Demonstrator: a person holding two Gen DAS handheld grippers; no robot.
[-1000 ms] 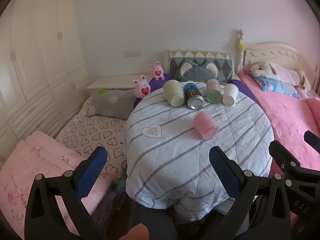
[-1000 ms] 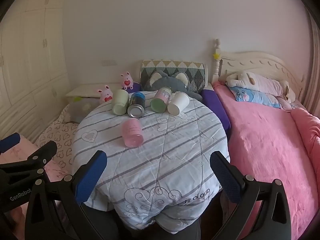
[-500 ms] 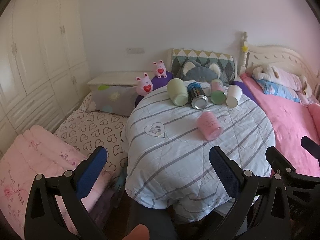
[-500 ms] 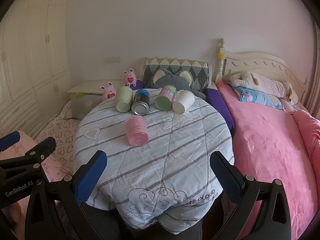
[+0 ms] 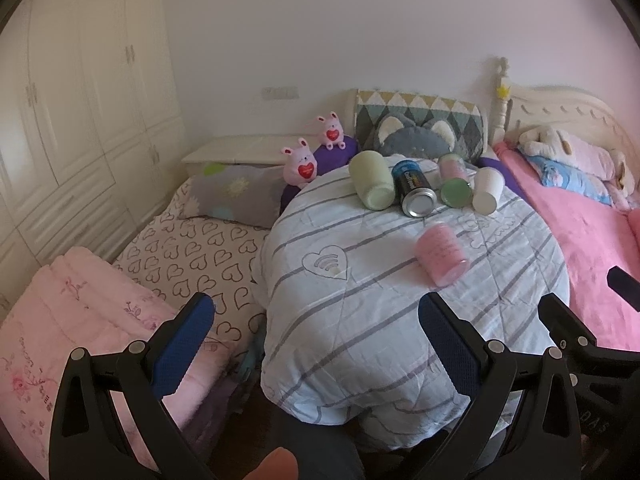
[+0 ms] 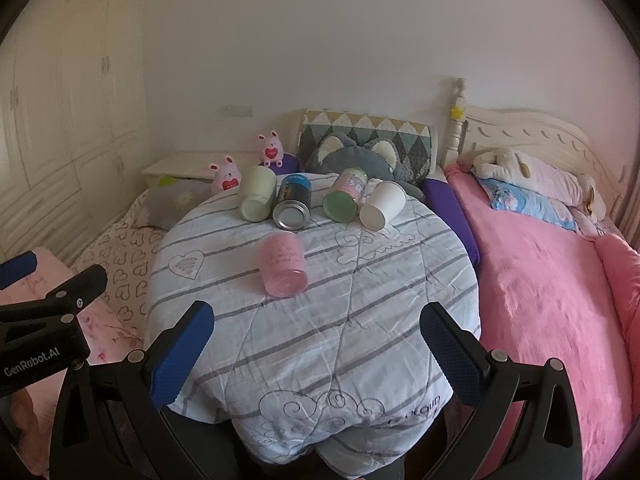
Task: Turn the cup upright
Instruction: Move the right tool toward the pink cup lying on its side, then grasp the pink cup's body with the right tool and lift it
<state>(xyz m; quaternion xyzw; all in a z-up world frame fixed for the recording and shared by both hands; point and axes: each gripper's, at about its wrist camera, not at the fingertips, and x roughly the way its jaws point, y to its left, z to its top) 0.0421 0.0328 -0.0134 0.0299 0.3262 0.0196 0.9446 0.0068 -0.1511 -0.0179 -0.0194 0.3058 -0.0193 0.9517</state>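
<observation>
We hold both grippers short of a round table (image 6: 360, 320) draped in a striped quilt, each with its blue-padded jaws spread wide and nothing between them. The left gripper (image 5: 316, 332) hangs over the table's near-left edge; the right gripper (image 6: 316, 340) sits square to the near edge, and its neighbour's black frame shows at 9 o'clock in the right wrist view.

The pink cup (image 6: 282, 266) lies on its side near the table's middle — at about 12 o'clock from the right gripper and 1 o'clock from the left, well apart from both. In the left wrist view the same pink cup (image 5: 441, 258) rests with one end turned toward us; whether that end is the mouth or the base, we cannot tell.

Beyond it, along the far edge, four more containers lie tipped in a row: a pale green cup (image 6: 258, 194), a blue can (image 6: 293, 202), a green-lidded jar (image 6: 345, 196) and a white paper cup (image 6: 382, 204).
</observation>
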